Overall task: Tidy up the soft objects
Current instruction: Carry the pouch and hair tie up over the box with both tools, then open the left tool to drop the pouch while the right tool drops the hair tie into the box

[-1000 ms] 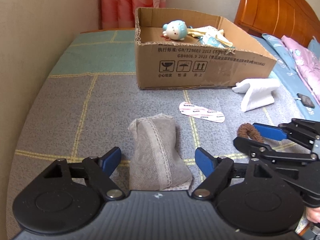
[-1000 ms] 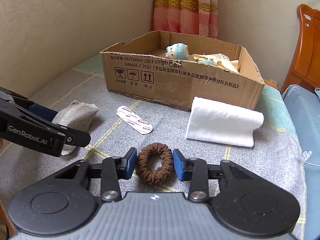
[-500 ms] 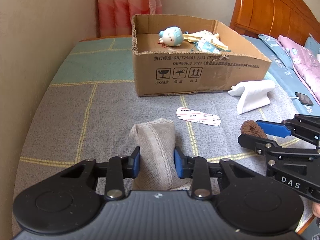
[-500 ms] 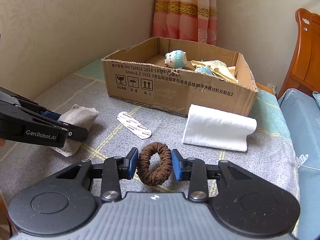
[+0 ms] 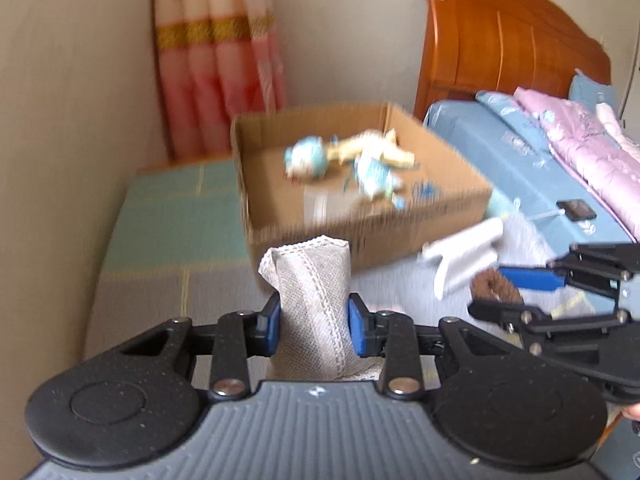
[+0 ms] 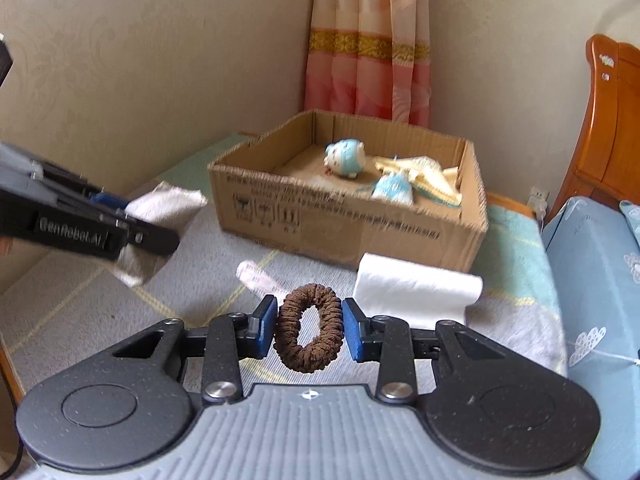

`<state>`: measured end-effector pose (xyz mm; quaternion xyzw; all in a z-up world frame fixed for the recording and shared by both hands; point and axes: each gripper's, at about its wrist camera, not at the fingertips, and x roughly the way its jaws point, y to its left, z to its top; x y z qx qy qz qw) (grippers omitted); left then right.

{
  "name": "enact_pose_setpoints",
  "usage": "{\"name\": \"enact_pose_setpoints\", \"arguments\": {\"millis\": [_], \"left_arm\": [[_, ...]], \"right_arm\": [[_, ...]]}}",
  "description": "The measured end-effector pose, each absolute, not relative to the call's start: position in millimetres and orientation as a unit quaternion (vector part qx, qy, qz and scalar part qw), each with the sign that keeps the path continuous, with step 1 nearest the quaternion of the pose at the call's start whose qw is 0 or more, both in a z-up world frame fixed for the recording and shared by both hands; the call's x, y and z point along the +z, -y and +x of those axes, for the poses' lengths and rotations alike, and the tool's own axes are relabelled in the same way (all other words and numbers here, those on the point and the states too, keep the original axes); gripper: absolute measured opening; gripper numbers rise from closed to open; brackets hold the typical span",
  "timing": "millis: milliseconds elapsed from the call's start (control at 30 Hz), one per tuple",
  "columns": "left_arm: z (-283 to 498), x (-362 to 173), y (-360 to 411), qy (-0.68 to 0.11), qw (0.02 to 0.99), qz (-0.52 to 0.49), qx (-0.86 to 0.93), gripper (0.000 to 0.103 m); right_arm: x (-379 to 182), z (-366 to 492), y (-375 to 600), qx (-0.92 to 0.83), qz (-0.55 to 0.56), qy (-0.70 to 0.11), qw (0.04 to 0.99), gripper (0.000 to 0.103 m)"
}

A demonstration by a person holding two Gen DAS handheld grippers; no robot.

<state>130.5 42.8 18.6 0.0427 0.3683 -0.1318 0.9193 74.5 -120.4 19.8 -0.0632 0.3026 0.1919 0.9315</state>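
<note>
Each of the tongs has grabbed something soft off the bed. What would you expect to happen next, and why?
Probably both carry forward to the cardboard box and drop their loads in. The left tongs grip a grey cloth pouch, the right tongs a brown scrunchie, both clear of the blanket. The open box ahead already holds a plush toy and other soft things.

A grey woven pouch stands upright, pinched at its waist. At its 3 o'clock, a brown ribbed scrunchie hangs upright, squeezed oval.
</note>
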Motion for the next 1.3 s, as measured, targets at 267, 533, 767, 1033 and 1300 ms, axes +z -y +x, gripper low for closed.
{"name": "enact_pose_setpoints", "arguments": {"millis": [267, 533, 767, 1033, 1300], "left_arm": [[192.8, 44.2, -22.0, -0.318, 0.937, 0.070, -0.131, 0.032], [214.4, 35.8, -14.7, -0.292, 0.948, 0.091, -0.089, 0.090], [169.7, 35.5, -31.4, -0.311, 0.943, 0.075, -0.090, 0.090], [121.6, 28.1, -43.1, -0.311, 0.945, 0.063, -0.077, 0.090], [104.5, 22.2, -66.9, -0.318, 0.946, 0.028, -0.050, 0.090]], "right_arm": [[45.5, 86.6, 135.4, 0.182, -0.065, -0.274, 0.942, 0.040], [58.9, 106.9, 144.9, 0.179, -0.060, -0.260, 0.947, 0.040], [76.5, 132.4, 150.4, 0.201, -0.035, -0.265, 0.943, 0.040], [97.1, 175.6, 138.8, 0.232, -0.013, -0.292, 0.928, 0.040], [99.9, 220.8, 108.3, 0.249, -0.022, -0.322, 0.913, 0.040]]}}
